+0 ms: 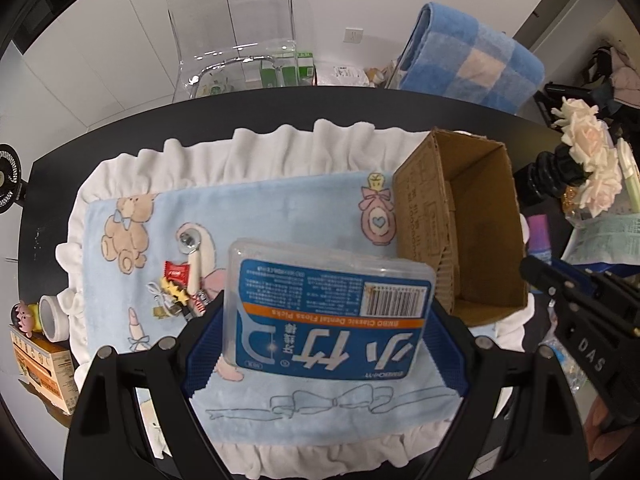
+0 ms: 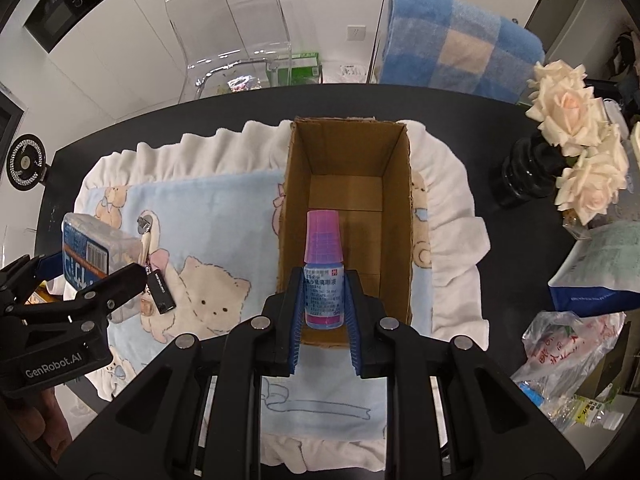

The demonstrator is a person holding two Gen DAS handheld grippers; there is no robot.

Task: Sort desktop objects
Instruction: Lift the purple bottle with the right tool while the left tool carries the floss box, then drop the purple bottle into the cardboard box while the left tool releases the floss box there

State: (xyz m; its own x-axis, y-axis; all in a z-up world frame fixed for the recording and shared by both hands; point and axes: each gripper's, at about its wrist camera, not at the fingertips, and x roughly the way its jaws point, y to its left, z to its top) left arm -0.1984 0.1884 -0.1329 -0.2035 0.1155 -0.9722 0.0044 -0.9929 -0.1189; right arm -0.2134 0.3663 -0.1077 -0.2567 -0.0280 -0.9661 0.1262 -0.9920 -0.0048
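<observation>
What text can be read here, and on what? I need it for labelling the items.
"Classic Dental Floss Picks": floss pick box, upside down in the left gripper.
"DAS": right gripper.
"GenRobot.AI": left gripper.
Eye-drop bottle label in the right gripper: too small to read.
Cardboard box print: blurred.

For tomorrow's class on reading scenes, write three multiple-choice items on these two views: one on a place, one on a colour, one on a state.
1. Where is the cardboard box?
A. on the frilled blanket
B. on the clear chair
C. on the floor

2. What colour is the cap of the small bottle?
A. green
B. pink-purple
C. black

3. What is the left gripper doing?
A. hanging open and empty
B. gripping a spoon
C. gripping the floss pick box

Answers: 1 A, the blanket's frill shows on both sides of the box. 2 B, the cap is translucent pink-purple. 3 C, the pads press the box's two sides.
</observation>
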